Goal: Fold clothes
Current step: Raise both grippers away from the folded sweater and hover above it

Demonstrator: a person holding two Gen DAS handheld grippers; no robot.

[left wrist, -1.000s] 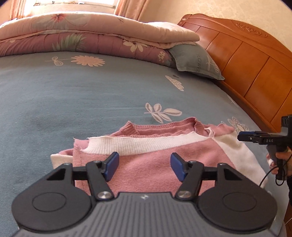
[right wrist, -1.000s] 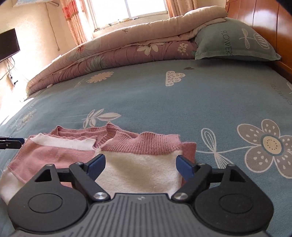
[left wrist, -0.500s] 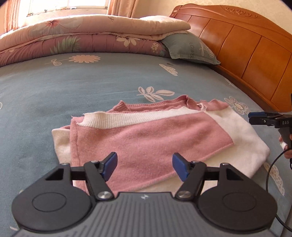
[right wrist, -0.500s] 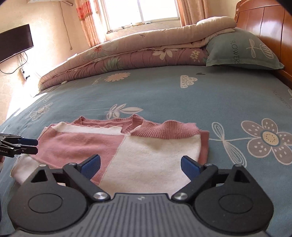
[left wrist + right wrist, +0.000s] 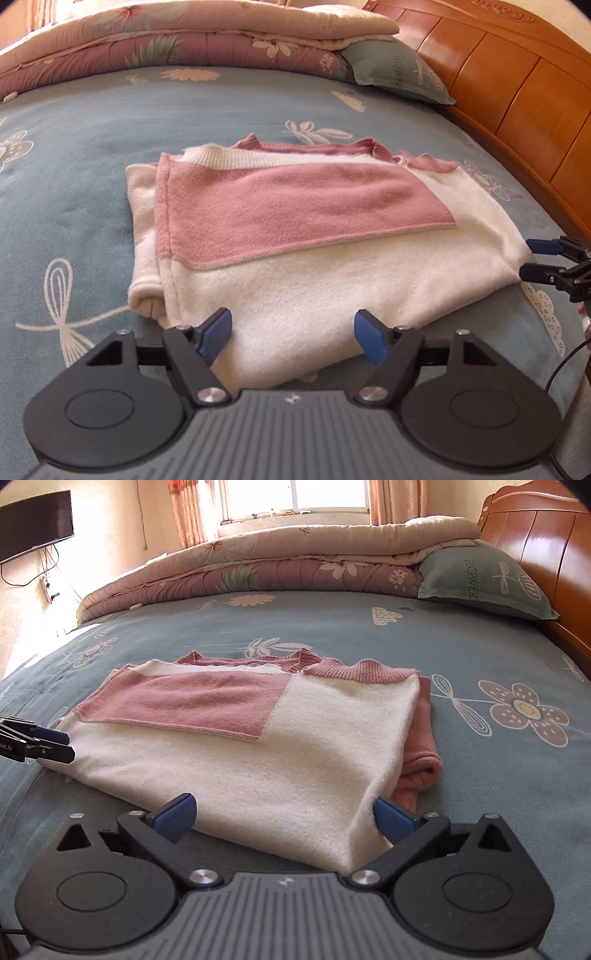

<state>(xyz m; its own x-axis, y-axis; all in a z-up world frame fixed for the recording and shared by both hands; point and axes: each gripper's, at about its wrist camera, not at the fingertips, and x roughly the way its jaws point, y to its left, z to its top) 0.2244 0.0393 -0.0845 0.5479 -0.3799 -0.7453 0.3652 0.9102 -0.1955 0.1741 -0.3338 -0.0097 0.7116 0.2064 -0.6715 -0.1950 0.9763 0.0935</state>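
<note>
A pink and white sweater [image 5: 314,258] lies folded on the blue-grey flowered bed sheet [image 5: 92,147], its pink ribbed collar at the far side. My left gripper [image 5: 293,334] hovers at the sweater's near white edge. Its jaws are opening, the fabric lies under the gap, and the blue pads do not press it. In the right wrist view the sweater [image 5: 258,760] shows its near corner between the opening jaws of my right gripper [image 5: 284,814], ungripped. Each view catches the other gripper at the sweater's side: right gripper [image 5: 535,260], left gripper [image 5: 65,746].
A folded floral quilt [image 5: 184,40] runs along the far side of the bed, with a grey-green pillow [image 5: 395,70] beside it. The wooden headboard [image 5: 517,92] stands on the right. A wall television [image 5: 33,524] hangs at the left.
Both grippers have drawn back from over the sweater to its near edge, and their jaws stand wider. The sweater lies flat and shows in full.
</note>
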